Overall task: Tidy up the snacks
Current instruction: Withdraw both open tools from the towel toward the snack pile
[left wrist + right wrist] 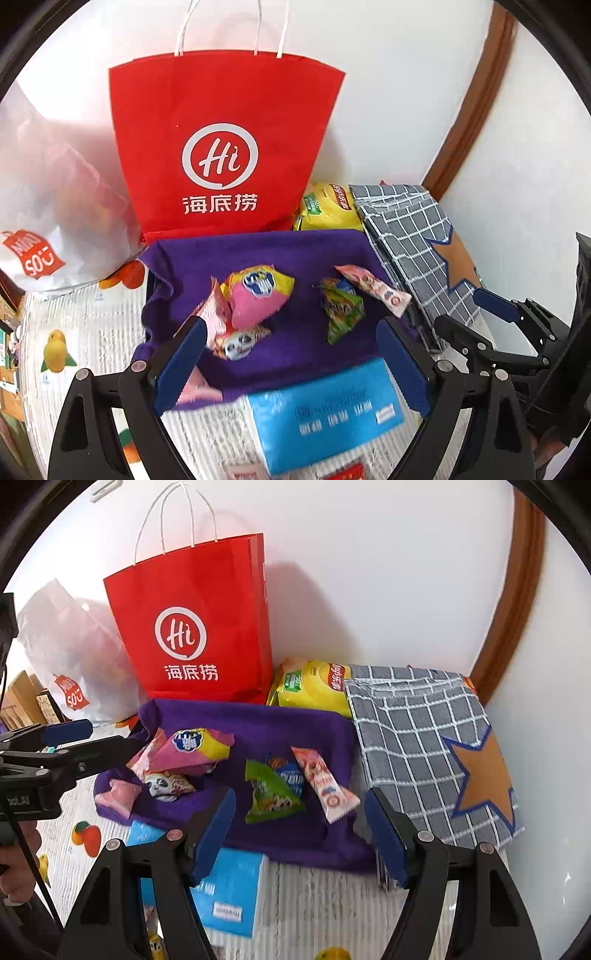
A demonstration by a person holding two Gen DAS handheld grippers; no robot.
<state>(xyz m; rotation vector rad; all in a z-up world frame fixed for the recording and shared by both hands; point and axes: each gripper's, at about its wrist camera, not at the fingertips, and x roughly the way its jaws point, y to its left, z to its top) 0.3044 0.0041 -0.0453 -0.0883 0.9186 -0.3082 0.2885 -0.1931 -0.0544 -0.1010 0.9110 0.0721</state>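
A purple cloth-lined tray [258,247] [258,720] holds several snack packets. On its left lie a pink-and-yellow pack [258,295] [195,749] and a panda packet [236,345] [164,784]. A green packet [341,310] [269,794] and a pink-white bar [376,290] [325,786] sit on its right. My left gripper [291,332] hovers above the tray's near edge, open and holding nothing. Over the near right part, my right gripper [299,801] is likewise open, nothing between its pads. Each gripper also shows at the edge of the other's view.
A red paper bag [192,627] and a white plastic bag [74,646] stand against the wall behind the tray. A yellow chip bag [314,686] and a grey checked fabric box [417,738] sit at the right. A blue packet [325,417] lies in front. A hand [18,849] shows lower left.
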